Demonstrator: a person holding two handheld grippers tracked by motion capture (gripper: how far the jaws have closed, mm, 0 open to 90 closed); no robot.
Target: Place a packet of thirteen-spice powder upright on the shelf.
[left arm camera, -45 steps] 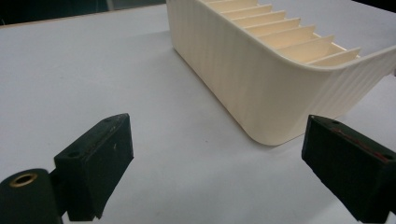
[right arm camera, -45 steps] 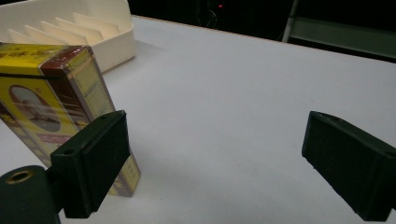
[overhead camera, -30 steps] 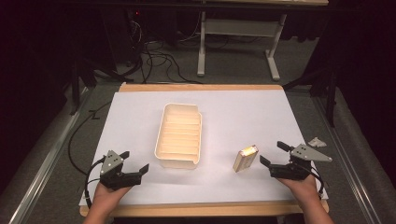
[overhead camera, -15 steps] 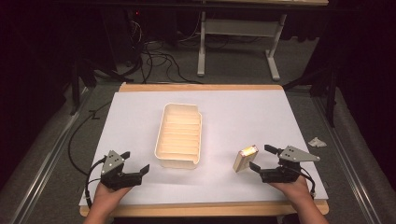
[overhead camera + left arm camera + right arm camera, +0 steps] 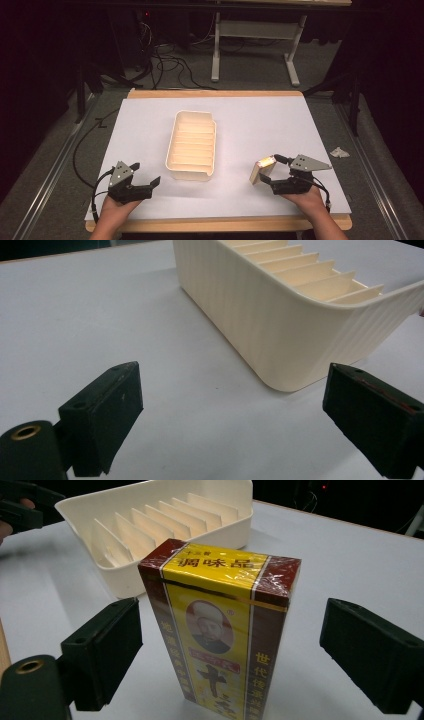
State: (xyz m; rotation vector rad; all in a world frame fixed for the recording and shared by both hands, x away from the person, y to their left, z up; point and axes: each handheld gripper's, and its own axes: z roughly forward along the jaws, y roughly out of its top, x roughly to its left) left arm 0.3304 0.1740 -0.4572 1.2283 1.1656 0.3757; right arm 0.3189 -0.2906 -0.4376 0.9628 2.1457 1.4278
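Table (image 5: pixel 150 95) covered by a white sheet (image 5: pixel 260 125), cream slotted tray (image 5: pixel 192 145) laid near its middle, yellow-and-maroon box (image 5: pixel 261 170) stood upright toward the near right corner, apart from the tray

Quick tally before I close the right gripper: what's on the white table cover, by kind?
Cream slotted trays: 1
Yellow and maroon seasoning boxes: 1
Grippers, left and right, both open: 2
Total: 4
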